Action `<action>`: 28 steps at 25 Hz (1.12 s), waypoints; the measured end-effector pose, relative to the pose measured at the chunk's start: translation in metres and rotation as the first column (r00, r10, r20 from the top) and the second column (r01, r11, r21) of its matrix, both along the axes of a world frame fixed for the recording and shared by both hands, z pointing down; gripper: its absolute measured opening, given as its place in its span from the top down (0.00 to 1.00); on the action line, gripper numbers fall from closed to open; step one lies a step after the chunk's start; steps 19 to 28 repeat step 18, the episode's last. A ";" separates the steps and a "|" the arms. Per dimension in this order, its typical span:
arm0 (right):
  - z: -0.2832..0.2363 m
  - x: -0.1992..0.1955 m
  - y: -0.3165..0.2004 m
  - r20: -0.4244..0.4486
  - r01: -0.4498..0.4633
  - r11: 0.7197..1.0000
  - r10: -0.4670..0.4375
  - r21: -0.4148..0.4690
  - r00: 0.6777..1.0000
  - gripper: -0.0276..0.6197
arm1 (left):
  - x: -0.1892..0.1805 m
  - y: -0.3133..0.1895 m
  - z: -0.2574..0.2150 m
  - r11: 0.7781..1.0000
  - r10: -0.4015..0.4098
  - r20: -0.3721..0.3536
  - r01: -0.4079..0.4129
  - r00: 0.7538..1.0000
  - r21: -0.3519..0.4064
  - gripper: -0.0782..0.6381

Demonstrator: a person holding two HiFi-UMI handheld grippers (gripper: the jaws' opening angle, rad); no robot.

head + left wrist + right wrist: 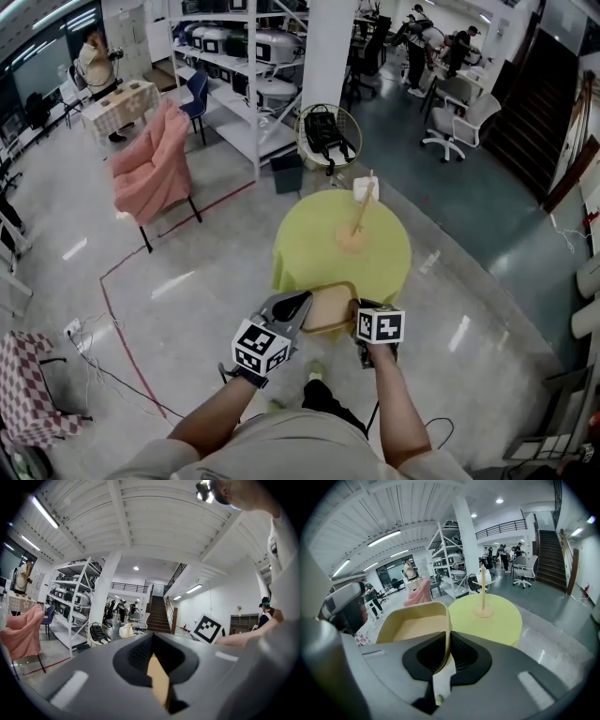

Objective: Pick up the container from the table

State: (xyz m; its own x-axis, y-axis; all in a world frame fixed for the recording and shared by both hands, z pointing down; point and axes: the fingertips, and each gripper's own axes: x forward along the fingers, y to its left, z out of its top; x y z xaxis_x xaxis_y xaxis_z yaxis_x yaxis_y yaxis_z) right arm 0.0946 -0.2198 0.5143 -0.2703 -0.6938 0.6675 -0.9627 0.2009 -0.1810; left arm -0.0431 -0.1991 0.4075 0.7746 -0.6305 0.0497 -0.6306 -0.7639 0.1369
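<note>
A shallow tan container [330,310] hangs between my two grippers at the near edge of the round yellow table [309,246]. My left gripper [302,306] is shut on its left rim. In the left gripper view only a thin tan edge [158,679] shows between the jaws of the left gripper [157,667]. My right gripper [360,315] is shut on the right rim. The right gripper view shows the container [412,626] open side up, with the right gripper [446,653] clamping its wall, and the table [504,620] beyond it.
A wooden stand [360,225] with a white piece on top stands on the table's far half. A pink-draped chair [150,171], metal shelving [234,56], a black bag in a hoop [328,133] and a white office chair [459,122] surround the table. Cables [94,361] lie on the floor at the left.
</note>
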 end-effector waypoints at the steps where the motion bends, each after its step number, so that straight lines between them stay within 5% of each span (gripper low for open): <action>1: -0.001 -0.001 0.000 0.000 0.001 1.000 -0.001 0.001 1.000 0.91 | 0.000 0.001 -0.001 1.000 0.000 -0.001 0.000 1.000 0.001 0.88; 28: -0.005 0.003 -0.004 -0.006 -0.003 1.000 0.003 0.007 1.000 0.91 | 0.004 -0.004 -0.004 1.000 0.001 -0.006 -0.001 1.000 0.005 0.88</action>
